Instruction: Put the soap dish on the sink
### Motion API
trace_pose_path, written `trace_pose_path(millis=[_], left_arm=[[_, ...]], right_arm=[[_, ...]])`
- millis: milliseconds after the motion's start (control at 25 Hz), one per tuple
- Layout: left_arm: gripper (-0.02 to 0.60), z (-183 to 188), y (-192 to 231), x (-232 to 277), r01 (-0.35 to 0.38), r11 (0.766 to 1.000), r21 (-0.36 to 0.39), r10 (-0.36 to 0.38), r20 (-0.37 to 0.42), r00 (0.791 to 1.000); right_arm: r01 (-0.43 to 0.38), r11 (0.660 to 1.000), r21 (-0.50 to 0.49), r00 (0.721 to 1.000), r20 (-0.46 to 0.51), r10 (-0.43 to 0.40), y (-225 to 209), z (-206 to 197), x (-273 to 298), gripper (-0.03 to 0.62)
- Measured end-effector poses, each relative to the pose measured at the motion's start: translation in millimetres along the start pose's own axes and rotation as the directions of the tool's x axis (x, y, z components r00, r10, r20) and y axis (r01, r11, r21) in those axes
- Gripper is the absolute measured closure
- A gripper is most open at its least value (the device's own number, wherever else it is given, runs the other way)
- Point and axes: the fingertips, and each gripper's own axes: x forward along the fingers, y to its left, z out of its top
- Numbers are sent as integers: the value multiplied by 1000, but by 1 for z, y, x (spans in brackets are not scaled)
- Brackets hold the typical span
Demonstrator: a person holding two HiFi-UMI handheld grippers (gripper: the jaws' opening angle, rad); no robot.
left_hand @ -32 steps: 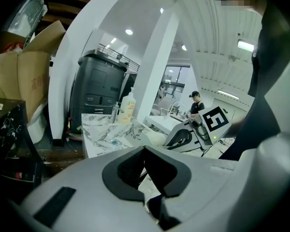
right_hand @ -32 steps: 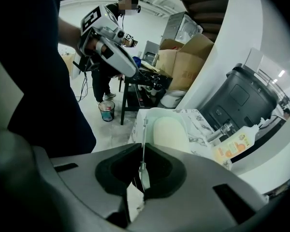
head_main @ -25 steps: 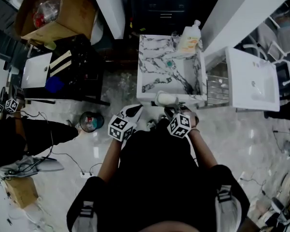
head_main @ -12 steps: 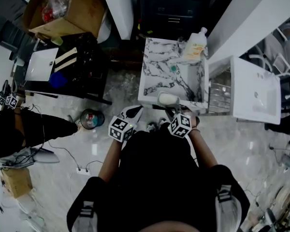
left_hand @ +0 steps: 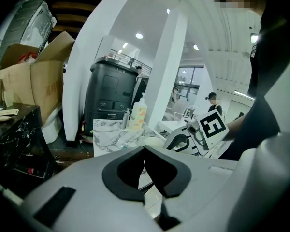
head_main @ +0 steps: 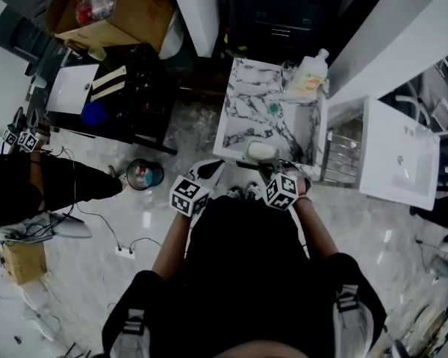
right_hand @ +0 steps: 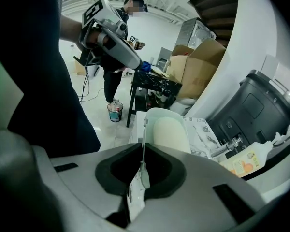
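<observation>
Two grippers are held close in front of the person, at the 6 o'clock side of the marbled sink [head_main: 243,99]. The right gripper [head_main: 271,171] has its fingers clenched on the near rim of the soap dish [head_main: 261,151]. In the right gripper view the thin edge of the dish stands upright in the slit between the two dark pads of that gripper [right_hand: 141,170], while the pale oval soap dish [right_hand: 168,129] reaches away from it toward 12 o'clock. The dish lies over the sink's 6 o'clock edge; whether it rests on the rim or hangs just above it cannot be told.

The left gripper [head_main: 209,171] is at 9 o'clock of the right one, just off the sink's near-left corner. Its own view shows its fingers [left_hand: 145,151] pressed together with nothing between them.

At the sink's 1 o'clock corner stands a pump bottle [head_main: 311,77], also seen in the right gripper view [right_hand: 244,164]. On the floor at 9 o'clock of the left gripper is a small bucket [head_main: 144,174].
</observation>
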Motion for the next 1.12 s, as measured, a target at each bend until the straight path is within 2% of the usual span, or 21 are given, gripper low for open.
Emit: trace_pose_path(millis=[640,920,1120], left_arm=[[582,-10,-30,24,-15,1000,2,15,-26,1000],[583,0,-21,34,-19,1000,12,20,-12,1000],[583,3,-6,37,-23,1000,-1,23,-3,1000]], right_arm=[[-16,1000,-21,1000,-2,16,2,-42,-10,585],[6,999,-32,1000,4,-6,-16,-41,-9,585],[-7,999,-38,1000,-17,6,-22,-43,0,585]])
